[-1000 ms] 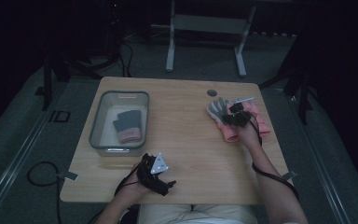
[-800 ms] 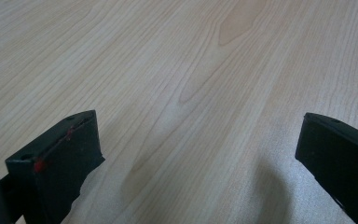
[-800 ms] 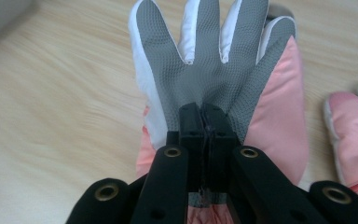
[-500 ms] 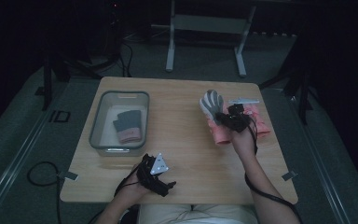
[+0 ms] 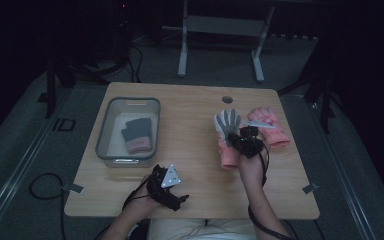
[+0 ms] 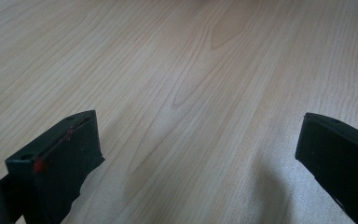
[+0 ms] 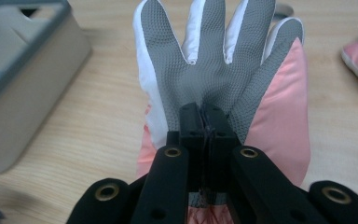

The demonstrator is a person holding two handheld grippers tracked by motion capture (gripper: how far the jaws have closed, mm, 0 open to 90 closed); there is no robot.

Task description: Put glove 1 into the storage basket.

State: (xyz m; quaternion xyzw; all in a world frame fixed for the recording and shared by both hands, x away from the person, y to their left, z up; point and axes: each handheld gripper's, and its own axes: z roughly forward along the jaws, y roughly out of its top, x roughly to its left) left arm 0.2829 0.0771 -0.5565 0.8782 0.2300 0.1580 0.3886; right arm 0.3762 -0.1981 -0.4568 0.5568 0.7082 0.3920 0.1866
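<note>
Right gripper (image 7: 204, 112) pinches the pink-and-grey ski glove (image 7: 223, 65) at its palm, jaws clamped tight; left gripper (image 6: 200, 154) rests wide open, bare table (image 6: 191, 70) between its jaws.

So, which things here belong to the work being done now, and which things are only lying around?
Part of the job:
- right gripper, shut on the pink and grey glove
- second pink glove on the table
- grey bin holding a dark glove

Just lying about:
- left gripper, open over bare table
- metal stand on the floor behind
</note>
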